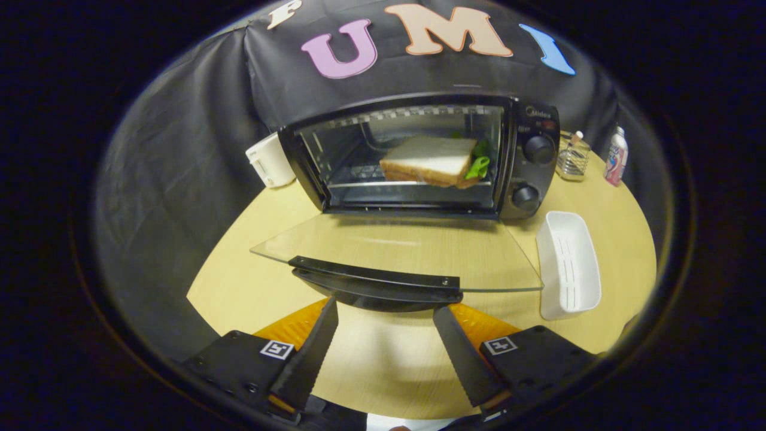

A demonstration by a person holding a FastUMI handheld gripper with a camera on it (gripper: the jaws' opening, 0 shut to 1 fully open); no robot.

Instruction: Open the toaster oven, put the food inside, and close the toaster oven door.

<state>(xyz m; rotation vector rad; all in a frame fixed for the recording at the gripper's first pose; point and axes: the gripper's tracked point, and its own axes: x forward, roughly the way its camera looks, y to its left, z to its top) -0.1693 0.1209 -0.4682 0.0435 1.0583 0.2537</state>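
The sandwich [432, 160] lay inside the oven [419, 155], whose glass door [395, 251] hung fully down over the table [622, 227]. My gripper [386, 314] stood spread apart, empty, its 2 fingers just short of the door's handle [376, 278]. A white tray [568, 263] sat beside the door.

The tool [386, 311] gapes empty just before the lowered oven door's handle [377, 280]; sandwich [432, 160] sits inside.

One toaster oven [419, 157], one sandwich [432, 160], two knobs [538, 149], one white tray [568, 263], one bottle [616, 157], one wire holder [573, 160], one white appliance [270, 160].
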